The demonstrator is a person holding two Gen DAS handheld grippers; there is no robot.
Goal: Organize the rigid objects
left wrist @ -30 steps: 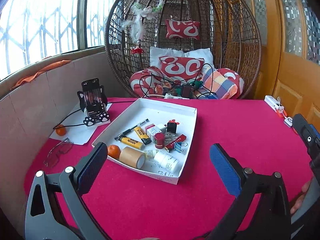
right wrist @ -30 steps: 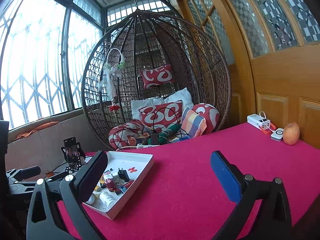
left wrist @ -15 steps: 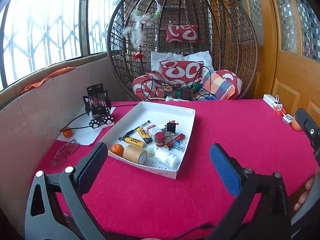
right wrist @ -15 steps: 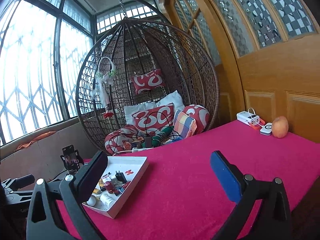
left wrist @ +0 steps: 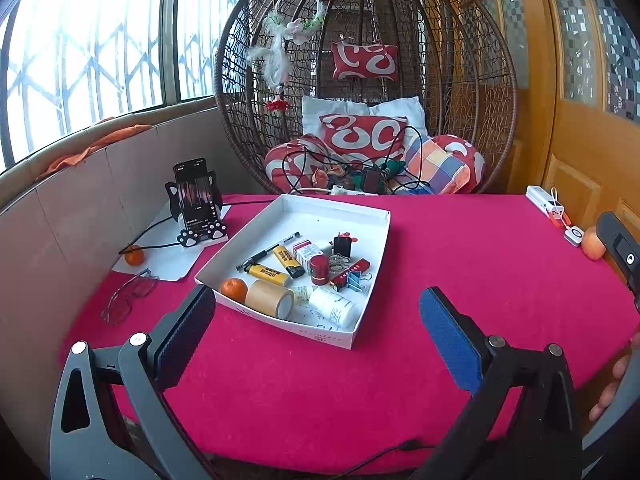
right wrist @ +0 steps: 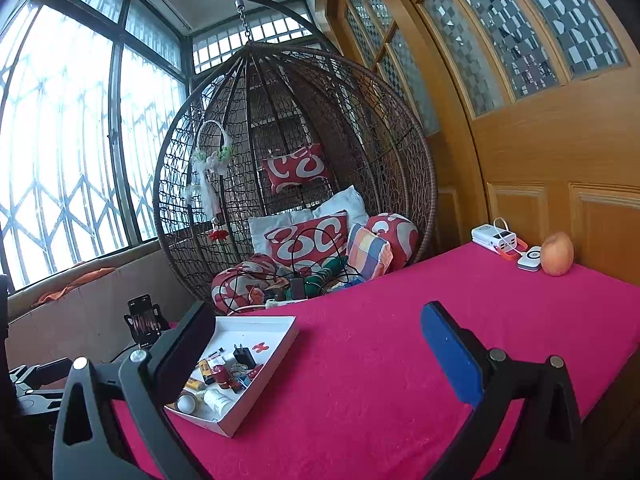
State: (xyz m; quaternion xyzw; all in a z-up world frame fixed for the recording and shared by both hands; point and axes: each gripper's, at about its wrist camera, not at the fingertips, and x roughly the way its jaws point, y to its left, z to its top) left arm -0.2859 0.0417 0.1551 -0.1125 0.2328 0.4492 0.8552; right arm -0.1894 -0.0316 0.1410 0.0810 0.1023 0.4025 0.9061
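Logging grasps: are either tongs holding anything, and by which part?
Nothing. Left tongs and right tongs are both open and empty above the table.

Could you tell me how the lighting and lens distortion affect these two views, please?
Left wrist view: the windows are blown out white, the white tray is evenly lit and sharp, and the door frame bows at the edge. Right wrist view: the same window glare, the wooden door curves strongly, and the corners go dark.

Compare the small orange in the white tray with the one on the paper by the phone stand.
The orange in the tray sits in the tray's near corner, beside the tape roll. The orange on the paper lies outside, beside a black cable, and looks slightly smaller, being farther away. Both are round and orange.
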